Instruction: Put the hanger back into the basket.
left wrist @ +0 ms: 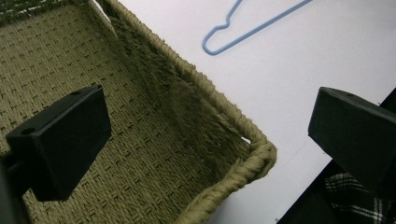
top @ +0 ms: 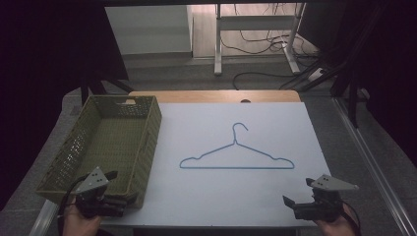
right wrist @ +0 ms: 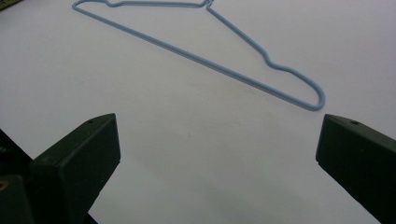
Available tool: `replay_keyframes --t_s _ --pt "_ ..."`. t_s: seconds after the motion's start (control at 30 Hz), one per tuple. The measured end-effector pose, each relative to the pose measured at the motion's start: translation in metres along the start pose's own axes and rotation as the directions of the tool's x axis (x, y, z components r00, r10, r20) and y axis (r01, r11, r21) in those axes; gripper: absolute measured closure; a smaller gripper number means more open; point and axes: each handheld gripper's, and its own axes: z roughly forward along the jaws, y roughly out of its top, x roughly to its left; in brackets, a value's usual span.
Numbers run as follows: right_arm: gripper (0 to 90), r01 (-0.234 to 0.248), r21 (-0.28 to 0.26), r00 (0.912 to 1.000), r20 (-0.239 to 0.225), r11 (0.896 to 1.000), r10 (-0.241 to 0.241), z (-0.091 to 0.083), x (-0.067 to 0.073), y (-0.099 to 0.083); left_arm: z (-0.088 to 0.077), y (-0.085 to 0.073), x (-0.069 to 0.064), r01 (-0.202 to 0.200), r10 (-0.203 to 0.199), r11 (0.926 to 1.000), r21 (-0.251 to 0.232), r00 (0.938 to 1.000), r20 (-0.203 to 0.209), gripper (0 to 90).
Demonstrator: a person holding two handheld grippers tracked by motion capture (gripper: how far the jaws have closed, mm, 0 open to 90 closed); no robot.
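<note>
White sheeting covers the table [top: 211, 196], with a strip of bare wood along its far edge and a dim room beyond — a grey floor, loose cables and the legs of a pale desk [top: 255, 22]; on the left side of the table sits a long olive woven basket [top: 78, 142], its inside bare where it shows in the left gripper view; a light blue wire hanger [top: 236, 156] lies flat near the middle of the sheet, hook pointing away from the person, well apart from the basket; the left gripper [top: 115, 199] hangs at the basket's near right corner with its jaws spread wide, one over the basket floor and one past the rim; the right gripper [top: 295, 205] hovers at the table's near right edge — jaws wide too, nothing between them, the hanger ahead of it.
</note>
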Motion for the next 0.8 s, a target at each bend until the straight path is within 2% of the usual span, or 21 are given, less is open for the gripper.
replay_keyframes --t_s 0.33,0.63,0.8 --pt "0.0 -0.021 -0.014 0.9997 0.008 1.000 0.021 -0.0035 -0.0019 0.0011 -0.0020 -0.0004 0.0014 0.003 -0.003 1.0000 -0.009 0.9999 -0.017 0.0" --pt "0.0 -0.013 0.010 0.9999 0.011 1.000 0.013 -0.0007 0.0001 0.0006 0.0023 0.0008 -0.0023 -0.013 0.013 0.9999 0.010 0.9999 -0.004 0.0" --pt "0.0 -0.005 0.018 1.0000 0.007 1.000 0.005 0.0002 0.0013 0.0012 0.0036 0.0005 -0.0031 -0.023 0.024 0.9997 0.012 0.9996 -0.013 0.0"
